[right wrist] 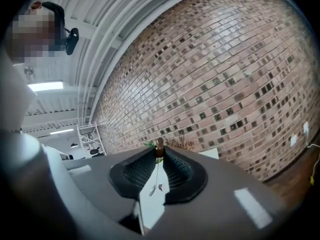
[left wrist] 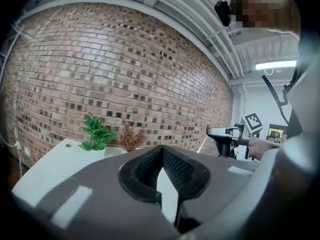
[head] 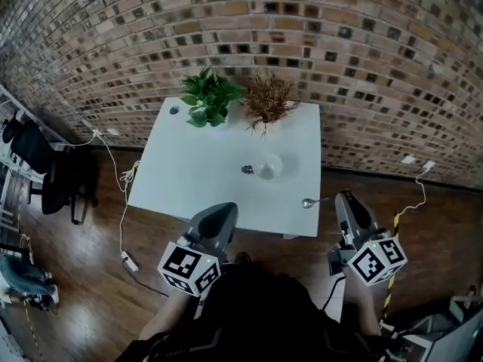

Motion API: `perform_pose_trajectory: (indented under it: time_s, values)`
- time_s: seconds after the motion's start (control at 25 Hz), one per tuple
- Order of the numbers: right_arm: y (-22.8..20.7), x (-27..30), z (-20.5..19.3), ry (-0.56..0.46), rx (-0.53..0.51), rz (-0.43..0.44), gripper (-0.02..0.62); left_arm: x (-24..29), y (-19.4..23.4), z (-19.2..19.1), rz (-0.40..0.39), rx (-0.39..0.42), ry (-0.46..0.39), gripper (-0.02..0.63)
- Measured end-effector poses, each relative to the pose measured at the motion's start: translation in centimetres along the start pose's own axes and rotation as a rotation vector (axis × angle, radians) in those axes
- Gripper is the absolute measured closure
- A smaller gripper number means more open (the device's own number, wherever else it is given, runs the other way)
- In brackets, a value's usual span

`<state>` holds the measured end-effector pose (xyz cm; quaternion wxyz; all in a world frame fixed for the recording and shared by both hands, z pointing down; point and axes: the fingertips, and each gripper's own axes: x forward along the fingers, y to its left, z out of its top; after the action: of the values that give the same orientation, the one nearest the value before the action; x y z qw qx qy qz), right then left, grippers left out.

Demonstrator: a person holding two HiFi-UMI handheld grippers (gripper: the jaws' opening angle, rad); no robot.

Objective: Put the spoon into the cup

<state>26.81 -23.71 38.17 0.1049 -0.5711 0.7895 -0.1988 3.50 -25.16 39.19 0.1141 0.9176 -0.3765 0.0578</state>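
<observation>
Brick wall behind, wooden floor below; one white bench (head: 196, 179) stands against the wall.

Head view: two plants at the bench's far edge, one green plant (head: 207, 96) and one dried brown plant (head: 266, 100). One cup (head: 269, 166) stands right of the bench's centre, with a small dark object (head: 247, 170) just beside it. One spoon (head: 311, 201) has its bowl at the right edge, close to the near right corner and well apart from the cup; its handle runs into the right gripper (head: 339, 197). The left gripper (head: 223, 207) is at the near edge.

Left gripper view: fingers (left wrist: 145, 169) together at the tips, nothing between them.

Right gripper view: fingers (right wrist: 175, 169) clamped on the spoon, which projects past their tips.
</observation>
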Motion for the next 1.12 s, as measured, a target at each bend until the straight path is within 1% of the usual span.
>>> perform_pose_trajectory:
  time_s: [0.16,0.28,0.4,0.52,0.6,0.72,0.8,0.92,1.04,1.12]
  values:
    - [1.1,4.3,-0.5,0.011,-0.024,-0.036,0.543,1.3,4.8,1.4,-0.04,0.002,0.0,0.612]
    - [1.2,7.1,-1.0,0.011,-0.035,-0.059,0.543,2.2,7.5,1.5,-0.067,0.0,0.013,0.612]
    - [0.4,9.4,-2.0,0.018,-0.011,-0.084,0.543,3.4,9.0,1.0,-0.094,0.01,0.039,0.612]
    - [-0.6,11.2,-3.5,0.055,0.003,-0.091,0.543,4.9,9.5,0.4,-0.109,-0.015,0.052,0.612]
    - [-1.5,12.6,-4.1,0.067,0.002,-0.08,0.543,6.1,10.1,0.7,-0.098,-0.03,0.055,0.612]
    - [-2.9,15.0,-5.5,0.09,0.005,-0.046,0.543,7.3,10.5,1.4,-0.075,-0.015,0.059,0.612]
    - [-3.8,16.4,-6.9,0.114,0.013,-0.032,0.543,7.8,10.8,1.4,-0.063,-0.006,0.08,0.612]
    - [-4.8,18.3,-9.0,0.142,0.043,-0.026,0.543,8.5,12.0,0.9,-0.011,-0.012,0.104,0.612]
    - [-5.3,19.6,-11.0,0.164,0.022,-0.023,0.543,8.5,13.5,0.5,0.053,-0.022,0.082,0.612]
    - [-5.7,20.3,-12.2,0.176,-0.003,-0.022,0.543,8.3,13.7,0.2,0.062,-0.023,0.087,0.612]
